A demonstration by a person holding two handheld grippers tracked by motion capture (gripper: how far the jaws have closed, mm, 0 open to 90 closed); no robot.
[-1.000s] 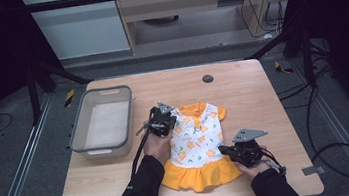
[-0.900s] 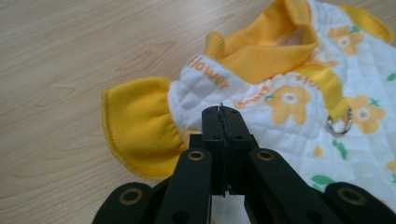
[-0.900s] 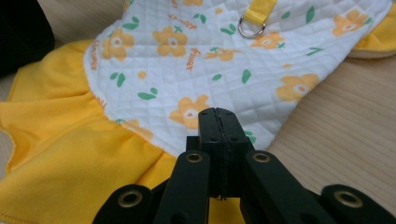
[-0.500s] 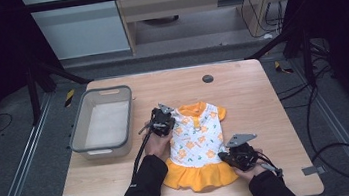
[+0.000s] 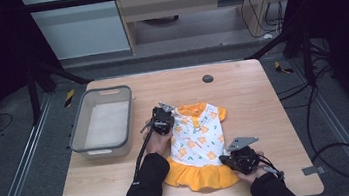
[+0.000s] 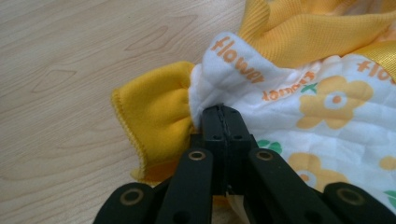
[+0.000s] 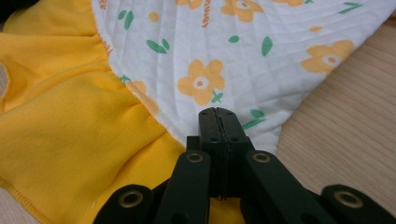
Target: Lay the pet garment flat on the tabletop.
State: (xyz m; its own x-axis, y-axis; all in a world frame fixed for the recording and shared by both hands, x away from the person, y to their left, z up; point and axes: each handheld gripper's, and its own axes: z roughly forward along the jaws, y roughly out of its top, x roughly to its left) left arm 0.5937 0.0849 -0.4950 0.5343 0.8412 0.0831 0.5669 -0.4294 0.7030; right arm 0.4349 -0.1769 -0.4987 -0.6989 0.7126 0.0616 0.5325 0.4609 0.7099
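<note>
Starting at the left, we see a grey plastic tub [image 5: 102, 124] on the wooden table [image 5: 263, 97], just beside our left gripper [image 5: 161, 121]. Its jaws are pinched tight on the small dress [image 5: 199, 140] at the seam where the yellow sleeve [image 6: 154, 116] meets the white flowered cloth. The dress lies flat near the table's middle, collar away from us. Our right gripper [image 5: 238, 159] clamps the white cloth by the yellow skirt ruffle [image 7: 70, 154].
</note>
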